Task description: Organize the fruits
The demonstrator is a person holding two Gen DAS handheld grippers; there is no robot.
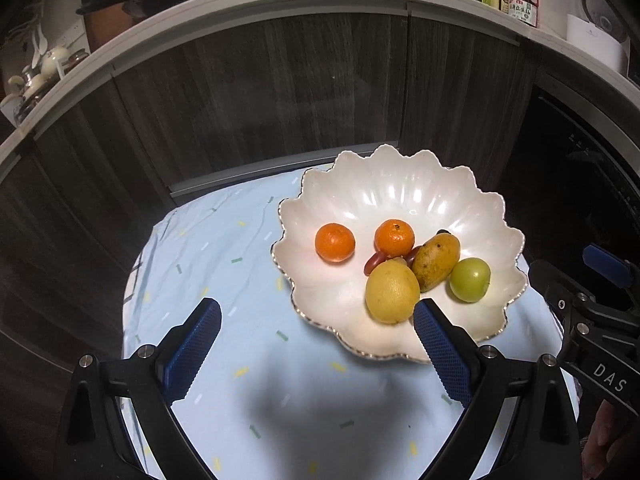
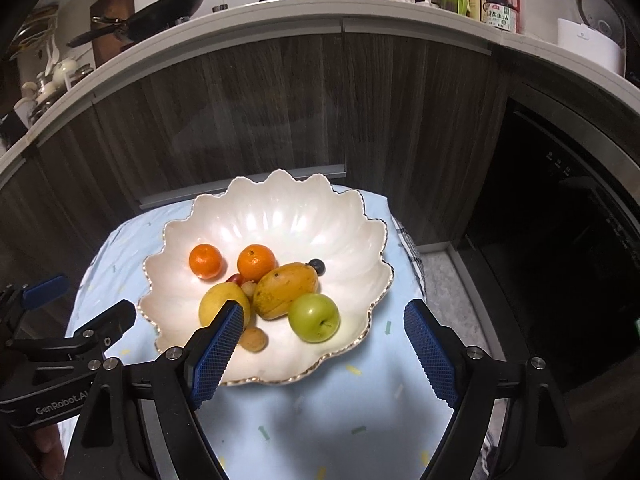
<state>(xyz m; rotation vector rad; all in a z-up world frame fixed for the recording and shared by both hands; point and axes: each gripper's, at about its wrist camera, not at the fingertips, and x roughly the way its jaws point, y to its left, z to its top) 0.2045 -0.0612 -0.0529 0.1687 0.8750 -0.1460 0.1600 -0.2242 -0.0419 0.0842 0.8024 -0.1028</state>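
- While the left gripper (image 1: 316, 324) hangs over the blue cloth (image 1: 224, 272), its two blue pads are wide apart and hold nothing.
- From the left wrist, the white bowl (image 1: 400, 184) sits on the cloth, to the right of that gripper.
- Two oranges (image 1: 335, 242) lie in the bowl, next to a yellow lemon (image 1: 392, 292), a mango (image 1: 436, 264) and a green apple (image 1: 470, 279).
- Small red fruits (image 1: 374, 262) peek out between the lemon and one orange.
- From the right wrist, the right gripper (image 2: 324, 326) is wide apart too, and holds nothing.
- Its left pad hides part of the lemon (image 2: 216, 300) but does not press on it.
- Same bowl (image 2: 280, 204) here, with the mango (image 2: 286, 290) touching the apple (image 2: 314, 317).
- One small brown fruit (image 2: 254, 340) lies near the front rim, and a dark berry (image 2: 317, 266) sits behind the mango.
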